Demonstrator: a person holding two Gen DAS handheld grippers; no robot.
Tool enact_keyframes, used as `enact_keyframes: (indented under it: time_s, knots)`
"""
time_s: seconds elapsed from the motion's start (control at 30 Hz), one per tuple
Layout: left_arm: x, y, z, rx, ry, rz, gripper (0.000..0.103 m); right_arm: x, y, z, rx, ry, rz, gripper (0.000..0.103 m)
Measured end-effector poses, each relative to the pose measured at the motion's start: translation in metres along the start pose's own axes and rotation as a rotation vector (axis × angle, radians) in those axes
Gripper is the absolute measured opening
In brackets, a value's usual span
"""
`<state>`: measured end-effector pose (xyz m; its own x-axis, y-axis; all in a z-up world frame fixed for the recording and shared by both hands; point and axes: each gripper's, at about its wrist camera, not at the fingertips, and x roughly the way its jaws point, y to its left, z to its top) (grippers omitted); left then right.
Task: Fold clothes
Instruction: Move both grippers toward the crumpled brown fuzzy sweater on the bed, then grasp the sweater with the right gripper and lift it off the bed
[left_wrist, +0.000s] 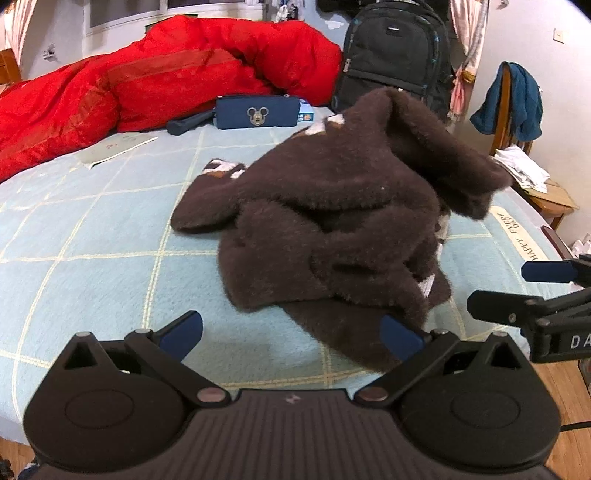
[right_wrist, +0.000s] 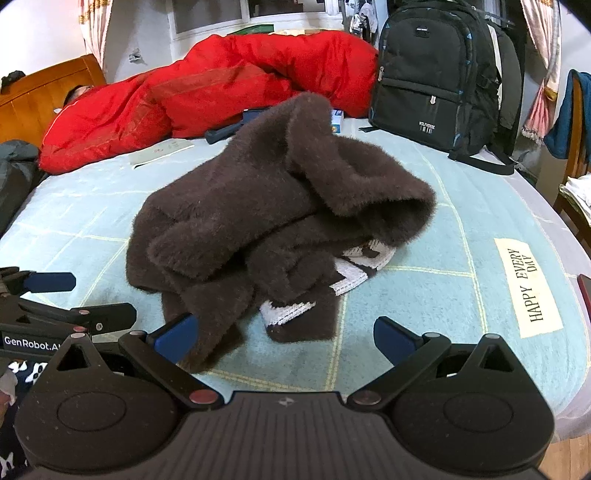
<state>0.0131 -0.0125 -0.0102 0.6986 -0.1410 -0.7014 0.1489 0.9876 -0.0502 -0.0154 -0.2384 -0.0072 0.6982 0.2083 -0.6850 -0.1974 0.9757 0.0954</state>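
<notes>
1. Left wrist view: the left gripper (left_wrist: 291, 334) hangs low over the near edge of the bed (left_wrist: 92, 266), its 2 blue-padded fingers spread wide with nothing between them. The right-hand pad sits at the hem of the brown fleece garment (left_wrist: 332, 221) and may be brushing it, but the jaws are released, not clamped.
2. Same view: the garment lies crumpled in a heap near the middle of the pale blue checked bedcover, one sleeve trailing toward the left and a thick fold rearing up at the back. White patterned patches show in places.
3. Same view: the right gripper (left_wrist: 517, 286) enters from the right edge, level with the garment's near side, its fingers apart.
4. Same view: behind the garment lie a red quilt (left_wrist: 147, 81), a blue pencil case (left_wrist: 258, 112) and a black backpack (left_wrist: 395, 55), all well apart from the work.
5. Right wrist view: the right gripper (right_wrist: 282, 336) is released and empty; its left pad is just beside a hanging brown flap of the garment (right_wrist: 258, 206), whether touching I cannot tell.
6. Same view: the left gripper (right_wrist: 74, 299) shows at the left edge, fingers parted.
7. Progress, as a judgement: folding has not really begun. The garment is bunched, with no flat panel or neat fold visible. Left to do: grip it, spread it flat, bring in the sleeves, then fold the body.
</notes>
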Motion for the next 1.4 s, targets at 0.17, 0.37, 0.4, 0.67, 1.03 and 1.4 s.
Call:
enact_keyframes:
  time_s: [0.17, 0.37, 0.4, 0.67, 1.03, 1.4]
  knots:
    - [0.001, -0.001, 0.005, 0.031, -0.016, -0.002, 0.102, 0.000, -0.002, 0.002, -0.006, -0.001, 0.004, 0.103]
    - [0.010, 0.007, 0.008, 0.007, -0.006, -0.034, 0.102, 0.005, -0.007, 0.005, 0.000, 0.002, 0.014, 0.103]
    - [0.011, 0.008, 0.008, 0.003, -0.006, -0.037, 0.102, 0.006, -0.008, 0.005, 0.003, 0.004, 0.017, 0.103]
    - [0.006, 0.006, 0.002, 0.054, -0.073, -0.045, 0.102, 0.008, -0.011, 0.002, 0.002, -0.013, 0.068, 0.103]
    - [0.013, 0.009, -0.006, 0.075, -0.019, -0.124, 0.102, 0.004, -0.013, -0.007, -0.070, -0.086, 0.137, 0.103]
    - [0.013, 0.015, -0.001, 0.191, -0.031, -0.149, 0.100, -0.012, -0.011, 0.023, -0.153, -0.055, 0.135, 0.081]
